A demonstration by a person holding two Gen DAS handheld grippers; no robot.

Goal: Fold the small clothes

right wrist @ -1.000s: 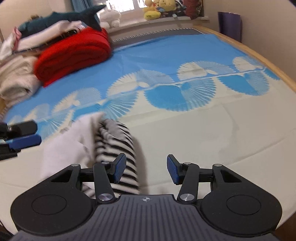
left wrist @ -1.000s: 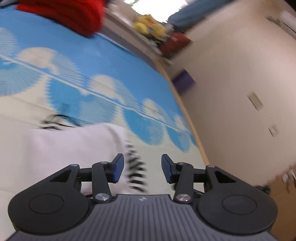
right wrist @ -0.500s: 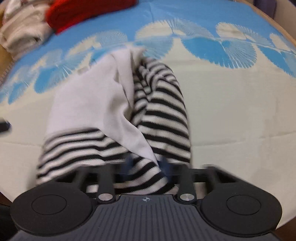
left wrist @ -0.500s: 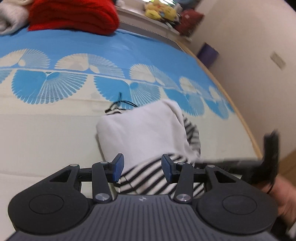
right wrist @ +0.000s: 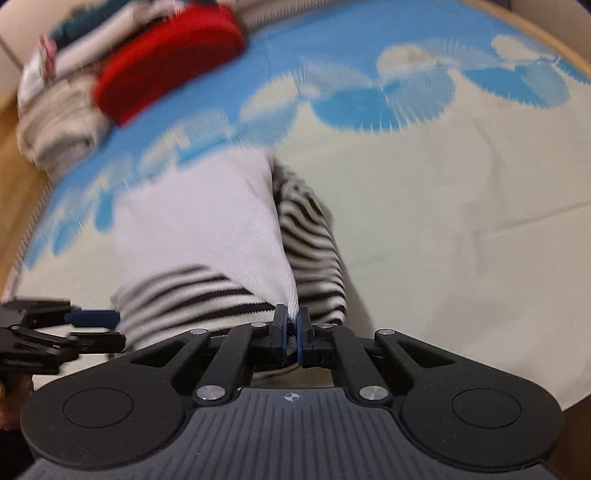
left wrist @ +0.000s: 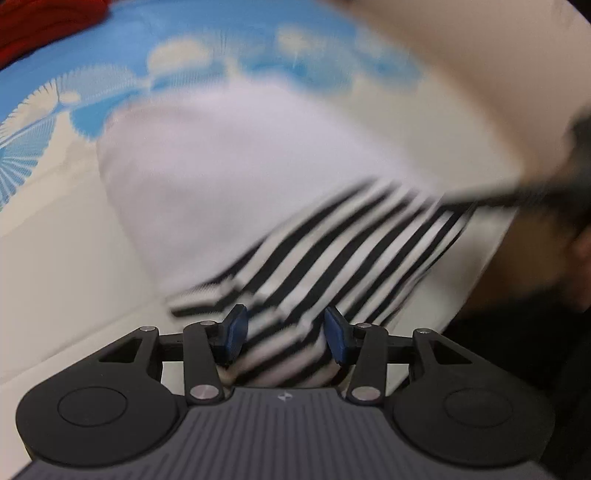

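In the left wrist view, which is blurred, the left gripper (left wrist: pixel 282 334) has its two blue-padded fingers (left wrist: pixel 234 332) spread apart, with the striped hem of one small garment (left wrist: pixel 236 184) lying between them but not pinched. That garment is a single piece, plain white over most of its body with black-and-white striped parts toward the near end, and it lies on the one bedspread (left wrist: pixel 55 229), cream with blue fan-shaped prints. A corner of one red folded item (left wrist: pixel 40 22) shows at the top left. At the right edge a dark smeared shape crosses the striped fabric; it is too blurred to name. In the right wrist view, the right gripper (right wrist: pixel 291 334) has its jaws drawn almost together on the near edge of the garment (right wrist: pixel 207 229), with a thin fold of white and striped cloth clamped between the two pads. The garment stretches away from the grip over the bedspread (right wrist: pixel 443 221), one striped sleeve bunched along its right side. The left gripper (right wrist: pixel 92 326) comes in from the left edge, its fingers parted and its tips touching or just beside the striped hem; which, I cannot tell. At the top left sits one red folded blanket (right wrist: pixel 166 55) beside a pile of pale folded clothes (right wrist: pixel 62 114), whose pieces are too blurred to count.
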